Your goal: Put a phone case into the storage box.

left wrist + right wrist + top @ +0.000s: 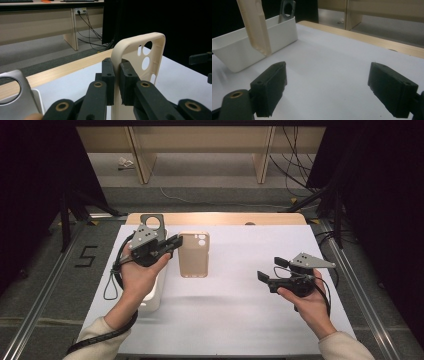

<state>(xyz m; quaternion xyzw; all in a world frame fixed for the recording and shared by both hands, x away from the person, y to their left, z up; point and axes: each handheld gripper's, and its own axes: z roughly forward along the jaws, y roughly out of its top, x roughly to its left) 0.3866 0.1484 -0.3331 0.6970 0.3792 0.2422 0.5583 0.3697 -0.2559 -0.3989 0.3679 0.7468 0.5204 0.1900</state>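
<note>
A beige phone case (194, 256) with camera holes near its top hangs above the white table, just right of the white bin (156, 292). My left gripper (175, 242) is shut on the case's long left edge; in the left gripper view the pads (125, 77) pinch the beige rim (116, 57) and the case (150, 50) stands up beyond them. My right gripper (271, 268) hovers over the table's right side, open, with nothing between its fingers (272, 85). In the right gripper view the beige case (254, 27) hangs tilted in front of the bin (249, 48).
A grey phone case (152, 222) stands upright at the far end of the bin, also seen as the grey case (15, 100) and the grey case (287, 7). A wooden strip (215, 218) edges the table's far side. Black curtains flank both sides.
</note>
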